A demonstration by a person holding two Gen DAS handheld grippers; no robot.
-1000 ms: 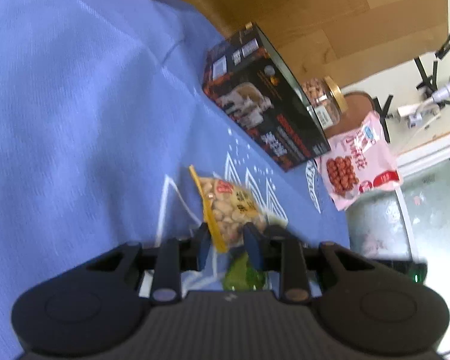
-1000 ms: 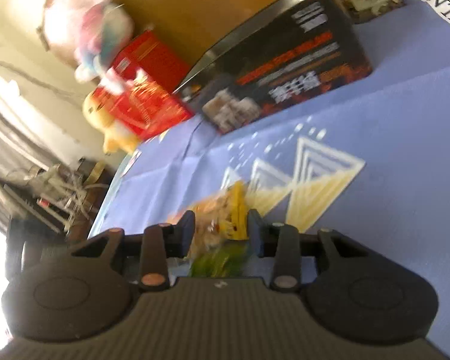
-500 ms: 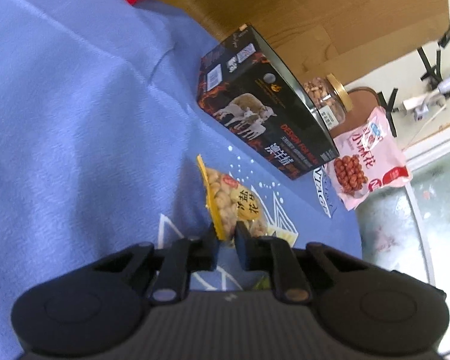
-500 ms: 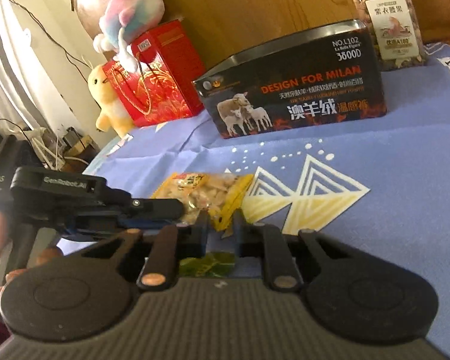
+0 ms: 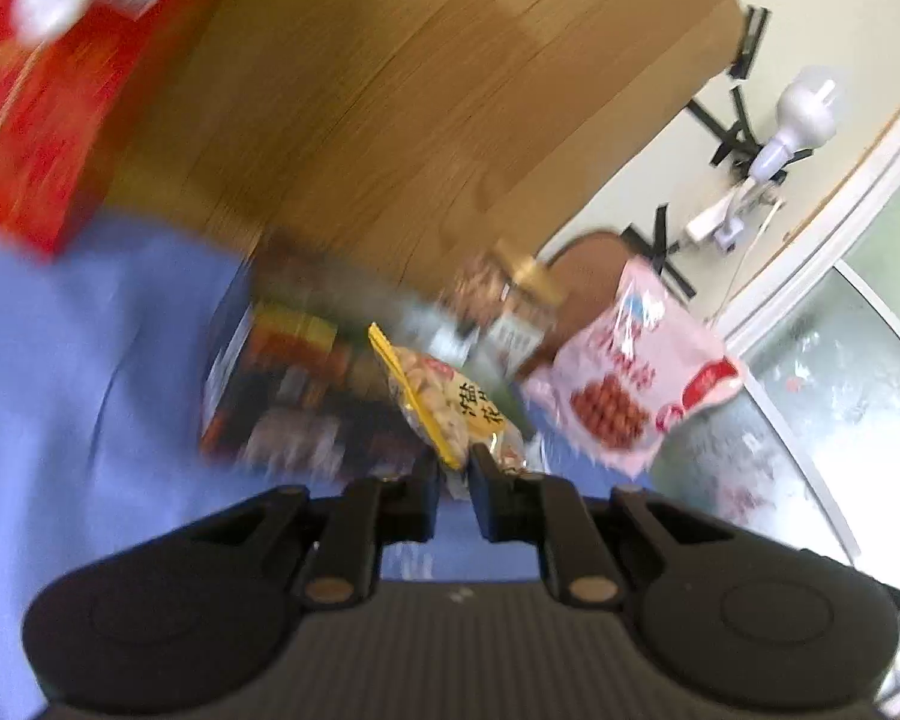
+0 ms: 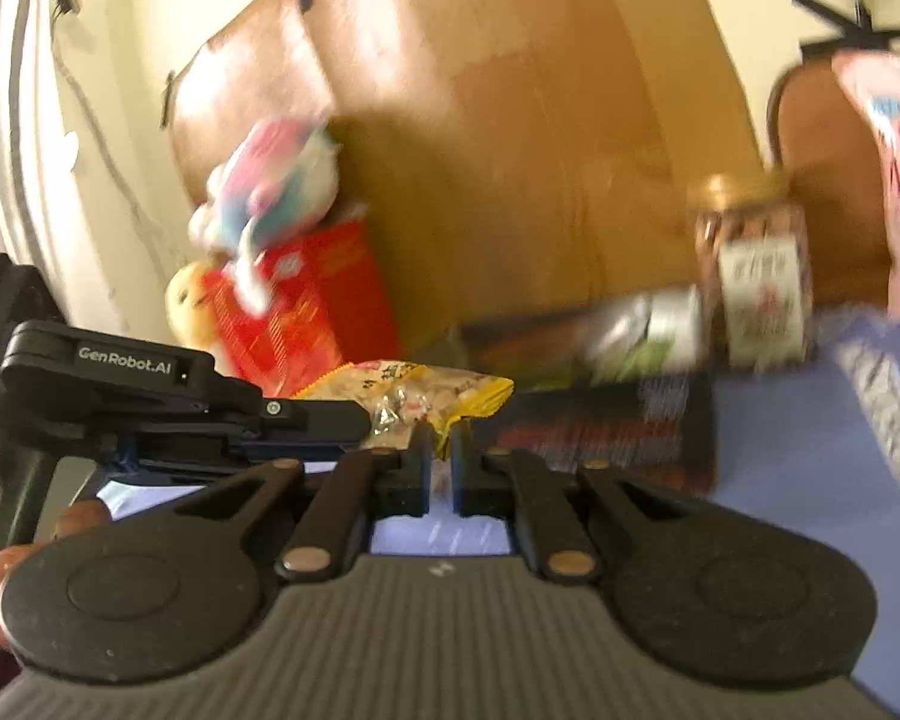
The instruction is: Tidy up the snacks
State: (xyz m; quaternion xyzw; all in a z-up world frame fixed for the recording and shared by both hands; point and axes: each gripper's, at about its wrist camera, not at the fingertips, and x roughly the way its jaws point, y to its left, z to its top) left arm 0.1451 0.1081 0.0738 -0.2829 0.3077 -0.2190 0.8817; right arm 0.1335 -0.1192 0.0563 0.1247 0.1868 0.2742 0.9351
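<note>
Both tools grip the same yellow peanut packet (image 5: 450, 408): the left tool (image 5: 455, 468) pinches one end and the right tool (image 6: 443, 444), whose jaws have just been closing, pinches its yellow crimped edge, with the packet stretched between them above the blue cloth (image 5: 90, 360). Just behind the packet stands a dark printed box (image 5: 282, 390), blurred. Farther back are a gold-lidded nut jar (image 6: 750, 276), a pink snack bag (image 5: 630, 372), a red box (image 6: 306, 300) and a plush toy (image 6: 276, 180) against a wooden board (image 5: 420, 90).

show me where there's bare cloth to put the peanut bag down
Free: the blue cloth left of the dark box, below the red box, and the patch right of the dark box. Crowded: jar and pink bag behind.
</note>
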